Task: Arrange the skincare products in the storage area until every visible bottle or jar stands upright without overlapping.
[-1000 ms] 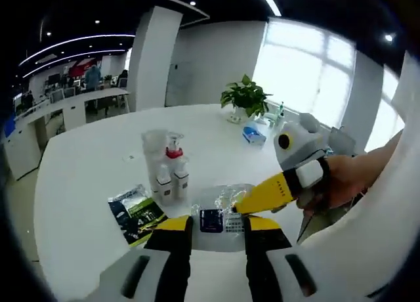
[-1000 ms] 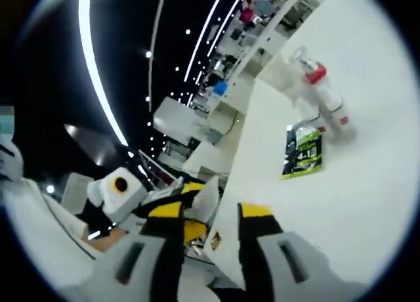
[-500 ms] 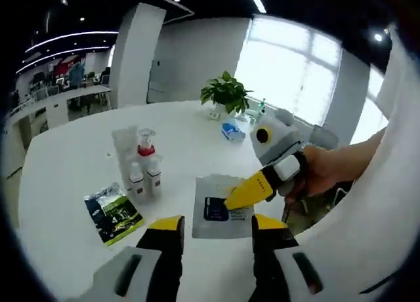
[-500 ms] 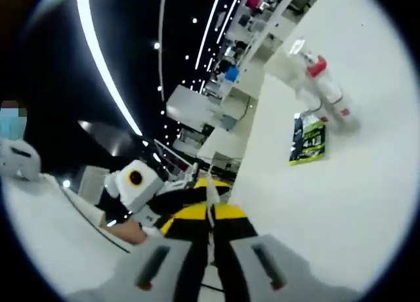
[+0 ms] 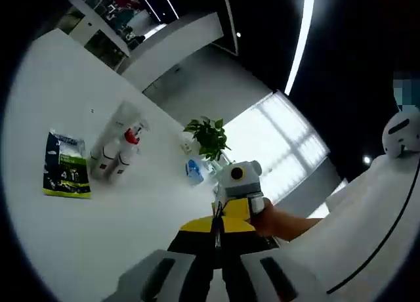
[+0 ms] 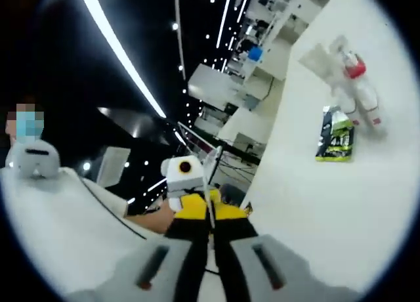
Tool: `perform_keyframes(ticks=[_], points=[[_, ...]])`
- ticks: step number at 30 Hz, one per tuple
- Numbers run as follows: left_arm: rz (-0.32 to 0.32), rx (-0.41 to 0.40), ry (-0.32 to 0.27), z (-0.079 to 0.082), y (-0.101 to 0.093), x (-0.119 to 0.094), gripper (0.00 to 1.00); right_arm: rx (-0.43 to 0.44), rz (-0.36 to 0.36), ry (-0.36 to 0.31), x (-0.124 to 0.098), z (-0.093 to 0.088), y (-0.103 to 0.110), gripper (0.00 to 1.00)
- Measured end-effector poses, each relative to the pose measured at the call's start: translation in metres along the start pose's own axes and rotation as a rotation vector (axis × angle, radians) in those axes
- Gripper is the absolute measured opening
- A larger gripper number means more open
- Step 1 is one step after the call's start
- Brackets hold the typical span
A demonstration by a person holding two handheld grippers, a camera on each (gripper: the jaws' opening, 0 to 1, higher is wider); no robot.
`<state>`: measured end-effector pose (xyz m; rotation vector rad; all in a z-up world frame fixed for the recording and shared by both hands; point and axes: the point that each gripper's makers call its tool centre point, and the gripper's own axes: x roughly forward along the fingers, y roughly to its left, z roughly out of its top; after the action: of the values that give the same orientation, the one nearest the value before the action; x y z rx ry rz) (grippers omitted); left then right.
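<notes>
Bottles (image 5: 119,154) stand upright together on table (image 5: 125,216).

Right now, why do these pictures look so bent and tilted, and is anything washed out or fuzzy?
Left gripper view: the fisheye lens curves the white table and rolls the room sideways; the window is blown out white, and the bottles look soft. Right gripper view: ceiling light strips bow into arcs, the dark ceiling loses detail, and the green packet is too blurred to read.

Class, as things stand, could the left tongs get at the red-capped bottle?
Probably not yet: the left tongs are shut on a thin clear sheet, so not free, though the white table toward the red-capped bottle looks bare.
</notes>
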<state>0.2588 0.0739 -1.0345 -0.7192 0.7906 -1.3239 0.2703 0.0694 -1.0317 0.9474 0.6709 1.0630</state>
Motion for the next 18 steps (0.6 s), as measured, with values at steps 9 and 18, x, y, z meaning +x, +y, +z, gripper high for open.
perform_keyframes(ticks=[9, 18], points=[[0.01, -0.064, -0.11, 0.029, 0.005, -0.006, 0.0, -0.053, -0.012, -0.071, 0.014, 0.007, -0.004, 0.02], [0.004, -0.125, -0.193, 0.043, 0.005, -0.013, 0.0, 0.039, 0.045, -0.218, 0.018, 0.029, 0.005, 0.01]])
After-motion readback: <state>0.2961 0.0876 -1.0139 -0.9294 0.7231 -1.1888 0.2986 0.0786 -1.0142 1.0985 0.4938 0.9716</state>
